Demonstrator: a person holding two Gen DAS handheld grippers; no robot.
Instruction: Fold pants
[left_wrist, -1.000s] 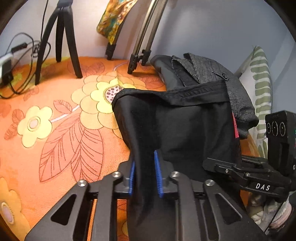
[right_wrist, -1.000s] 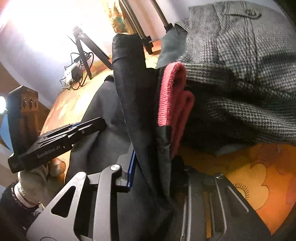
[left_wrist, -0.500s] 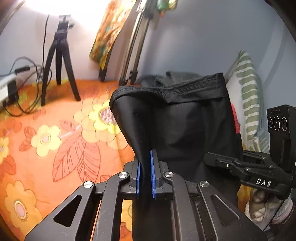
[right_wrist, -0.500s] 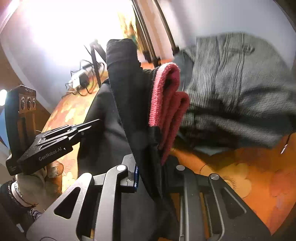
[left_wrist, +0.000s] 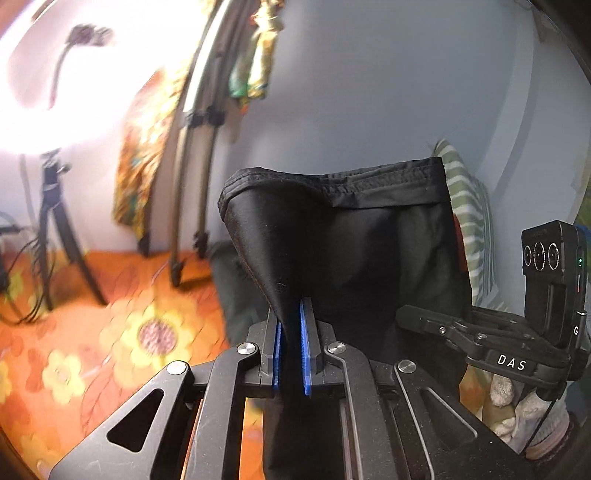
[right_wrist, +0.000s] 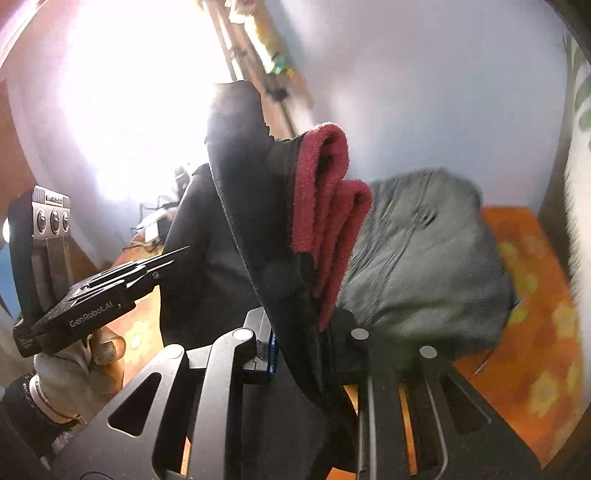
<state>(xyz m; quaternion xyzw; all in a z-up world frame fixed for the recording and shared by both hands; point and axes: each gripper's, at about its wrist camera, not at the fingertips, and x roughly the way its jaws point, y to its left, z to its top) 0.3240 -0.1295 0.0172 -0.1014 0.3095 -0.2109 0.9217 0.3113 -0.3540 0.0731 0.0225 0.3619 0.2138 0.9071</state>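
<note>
Black pants (left_wrist: 354, 254) with a red fleece lining (right_wrist: 325, 206) hang in the air, held at the waistband by both grippers. My left gripper (left_wrist: 291, 347) is shut on the left part of the pants, its blue pads pinching the cloth. My right gripper (right_wrist: 306, 347) is shut on the right edge of the pants (right_wrist: 240, 229); the cloth hides its right finger. The right gripper also shows at the right of the left wrist view (left_wrist: 424, 317), and the left gripper at the left of the right wrist view (right_wrist: 162, 262). The waistband is stretched between them.
Below is an orange floral bedspread (left_wrist: 110, 332). A grey garment pile (right_wrist: 424, 266) lies on it behind the pants. A striped green pillow (left_wrist: 469, 221) leans at the right wall. A black tripod (left_wrist: 59, 229), stand legs (left_wrist: 192, 184), cables and a bright lamp stand at the back left.
Both grippers have lifted the pants well up off the bed. The left jaws have closed tighter on the cloth. The grey pile now sits lower in view.
</note>
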